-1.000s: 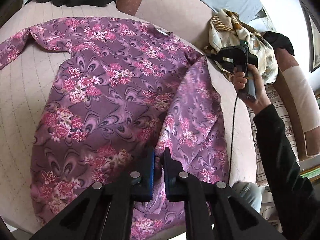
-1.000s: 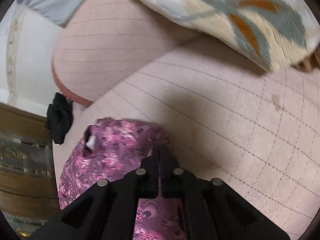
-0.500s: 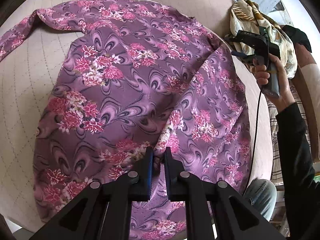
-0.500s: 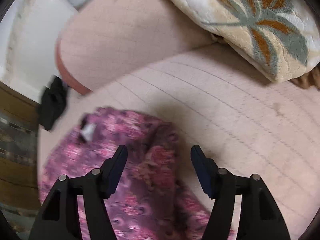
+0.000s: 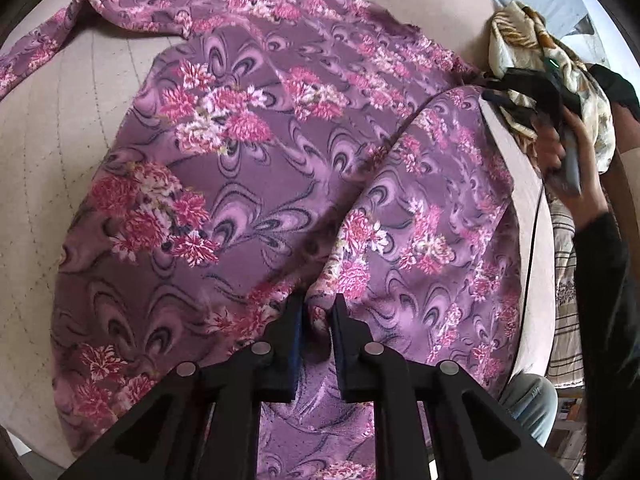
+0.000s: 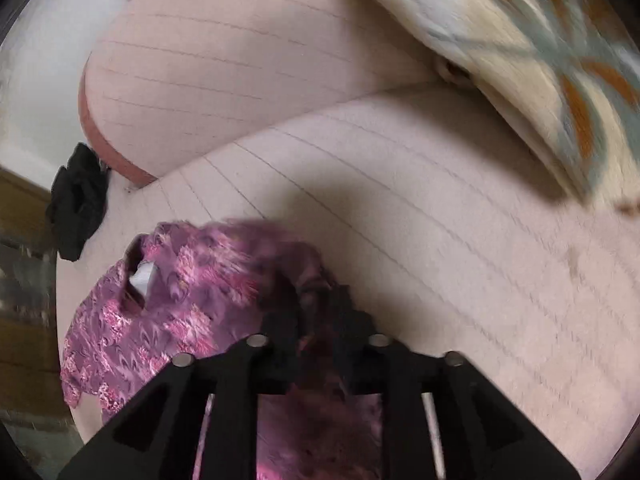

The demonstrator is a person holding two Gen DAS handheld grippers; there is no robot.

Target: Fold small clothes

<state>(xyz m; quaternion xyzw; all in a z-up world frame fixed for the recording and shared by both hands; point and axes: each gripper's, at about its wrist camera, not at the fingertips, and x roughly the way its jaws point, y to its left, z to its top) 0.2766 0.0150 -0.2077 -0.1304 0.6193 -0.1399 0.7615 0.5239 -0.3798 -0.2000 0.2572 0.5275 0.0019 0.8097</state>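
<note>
I hold my left gripper (image 5: 316, 320) clamped on a pinch of the purple floral top (image 5: 256, 168), which lies spread across the quilted sofa cushion (image 5: 44, 168) and fills the middle of the left wrist view; its right side panel is already turned in over the body, and one long sleeve (image 5: 48, 52) trails off to the upper left. In the right wrist view my right gripper (image 6: 320, 320) has just been closing its jaws, and they now stand nearly together with the cloth near the neckline bunched between them; the blur keeps me from telling whether the pads truly bite. A white label (image 6: 142, 276) shows at the neck opening to the left of it. To do this step well, I judge that both grips should hold one layer edge each, keep the folded panel's edge taut between them, and lay it straight along the body so no ridge forms at the crease. Room is tight on the right of the left wrist view: the cushion's edge drops away there, and a patterned cloth (image 5: 516, 40) is heaped at the upper right. Bare cushion opens to the left, the safer side for smoothing. A black garment (image 6: 78, 204) sits by the cushion's far left edge.
</note>
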